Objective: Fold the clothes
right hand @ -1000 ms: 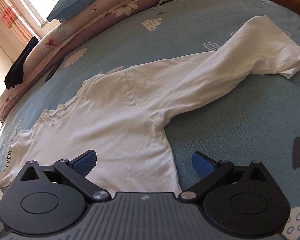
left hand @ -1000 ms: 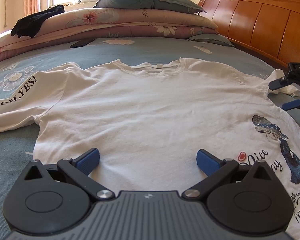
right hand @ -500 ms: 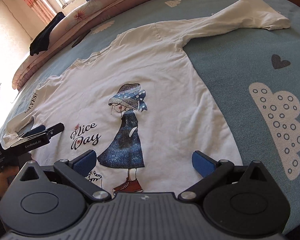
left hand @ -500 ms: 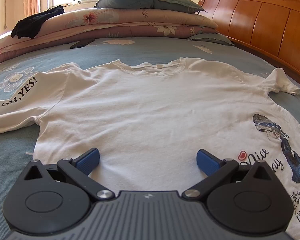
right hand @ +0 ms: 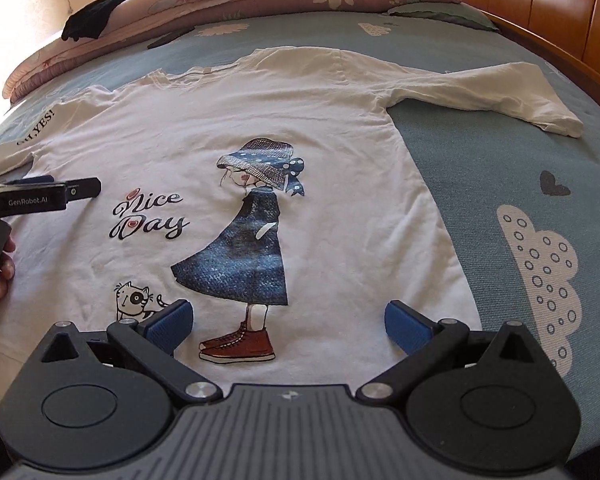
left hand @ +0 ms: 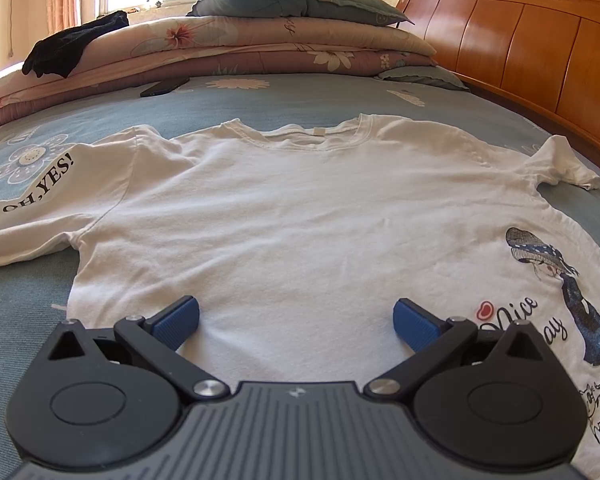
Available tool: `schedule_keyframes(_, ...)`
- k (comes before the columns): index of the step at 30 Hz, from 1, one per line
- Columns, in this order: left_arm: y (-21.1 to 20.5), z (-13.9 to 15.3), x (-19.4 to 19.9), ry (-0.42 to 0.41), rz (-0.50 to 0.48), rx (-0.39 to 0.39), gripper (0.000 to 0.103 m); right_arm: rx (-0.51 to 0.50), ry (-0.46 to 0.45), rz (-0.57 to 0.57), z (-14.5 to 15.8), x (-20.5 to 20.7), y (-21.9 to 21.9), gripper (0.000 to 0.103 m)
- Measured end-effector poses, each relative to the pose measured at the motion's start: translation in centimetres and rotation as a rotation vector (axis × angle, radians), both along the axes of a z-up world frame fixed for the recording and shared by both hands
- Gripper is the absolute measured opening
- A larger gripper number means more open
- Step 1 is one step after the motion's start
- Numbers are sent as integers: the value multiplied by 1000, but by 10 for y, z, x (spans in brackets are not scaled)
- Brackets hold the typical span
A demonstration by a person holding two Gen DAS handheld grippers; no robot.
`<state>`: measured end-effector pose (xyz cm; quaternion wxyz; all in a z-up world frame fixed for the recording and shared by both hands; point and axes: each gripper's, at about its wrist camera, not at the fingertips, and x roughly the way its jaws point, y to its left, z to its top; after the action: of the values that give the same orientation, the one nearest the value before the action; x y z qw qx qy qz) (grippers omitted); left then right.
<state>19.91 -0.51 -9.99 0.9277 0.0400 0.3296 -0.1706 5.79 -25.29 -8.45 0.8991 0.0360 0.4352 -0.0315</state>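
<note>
A white T-shirt (left hand: 300,208) (right hand: 320,128) lies spread face up on the bed, with a print of a girl in a blue dress and "Nice Day". Its left sleeve (left hand: 40,192) reads "OH,YES!"; its right sleeve (right hand: 500,92) stretches out to the right. My left gripper (left hand: 296,320) hovers open over the shirt's lower left part, nothing between its fingers. My right gripper (right hand: 288,322) is open above the hem, near the printed red shoes. In the right wrist view, the left gripper (right hand: 66,188) shows side-on at the left edge, held by a hand (right hand: 0,276).
The bed has a blue patterned sheet (right hand: 520,208). Folded quilts and a pillow (left hand: 292,4) are stacked at the far side, with a black garment (left hand: 72,44) on them. A dark phone (left hand: 164,86) lies near the quilts. A wooden headboard (left hand: 520,40) runs along the right.
The right gripper pulled back from the right sleeve to the shirt's hem and turned to face the print. It has left the left wrist view. The left gripper barely moved.
</note>
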Motion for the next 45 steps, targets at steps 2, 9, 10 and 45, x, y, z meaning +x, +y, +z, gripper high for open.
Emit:
schedule_keyframes(2,0,0,0,0,0,1,102,-20,16,-2,1,2,3,103)
schedule_keyframes(9,0,0,0,-1,-4,4,102,88,29,3,54,24,-16,103)
schedule_keyframes(10,0,0,0,-1,-5,5,102,48,6,18,70,28,-16,103)
schedule_keyframes(45,-17,31,23,130,-85,-237,102,-58,-61,152,84,317,-131,44)
